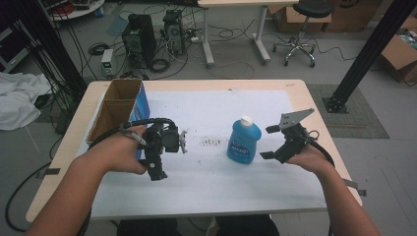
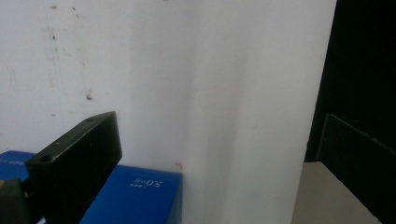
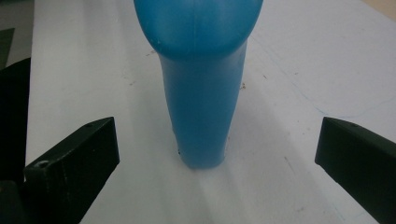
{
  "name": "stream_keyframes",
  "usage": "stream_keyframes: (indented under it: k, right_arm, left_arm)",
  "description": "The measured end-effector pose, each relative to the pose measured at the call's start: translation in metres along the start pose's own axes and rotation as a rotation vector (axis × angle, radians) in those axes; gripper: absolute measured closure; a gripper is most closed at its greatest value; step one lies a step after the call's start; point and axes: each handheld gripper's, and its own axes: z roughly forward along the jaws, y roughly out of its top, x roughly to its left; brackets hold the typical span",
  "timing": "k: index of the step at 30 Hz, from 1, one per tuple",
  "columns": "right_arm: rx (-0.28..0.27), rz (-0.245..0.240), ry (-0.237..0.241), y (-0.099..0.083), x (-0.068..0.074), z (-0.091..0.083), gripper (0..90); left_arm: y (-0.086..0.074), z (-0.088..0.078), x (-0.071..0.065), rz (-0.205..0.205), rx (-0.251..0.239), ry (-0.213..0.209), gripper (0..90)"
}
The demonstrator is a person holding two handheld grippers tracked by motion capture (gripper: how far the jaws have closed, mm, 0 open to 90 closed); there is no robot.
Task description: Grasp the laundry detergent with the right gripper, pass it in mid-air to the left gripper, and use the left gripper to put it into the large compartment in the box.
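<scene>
White mat [image 1: 216, 167], glossy blue bottle [image 1: 244, 142]

A wooden table [image 1: 305, 93] carries a white sheet [image 1: 216, 113], a blue bottle [image 1: 244, 140] and an open box [image 1: 118, 110].

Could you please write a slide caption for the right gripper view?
Right gripper, jaws spread wide, lines up on the upright blue bottle standing on the white mat.
</scene>
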Motion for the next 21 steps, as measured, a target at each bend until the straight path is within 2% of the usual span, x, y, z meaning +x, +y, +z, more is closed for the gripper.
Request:
stream_keyframes:
  k: [4,11,21]
  right_arm:
    - [-0.027,0.014,0.013,-0.003,0.0,0.01,0.0]
    - [-0.065,0.019,-0.009,-0.008,0.002,0.025,0.0]
    - [-0.129,0.039,-0.006,-0.013,0.004,0.046,0.0]
  left_arm:
    - [-0.002,0.0,-0.001,-0.005,-0.002,-0.001,0.3]
    - [-0.004,0.0,-0.002,-0.006,0.0,-0.002,0.3]
    - [-0.005,-0.001,-0.003,-0.007,-0.001,0.003,0.3]
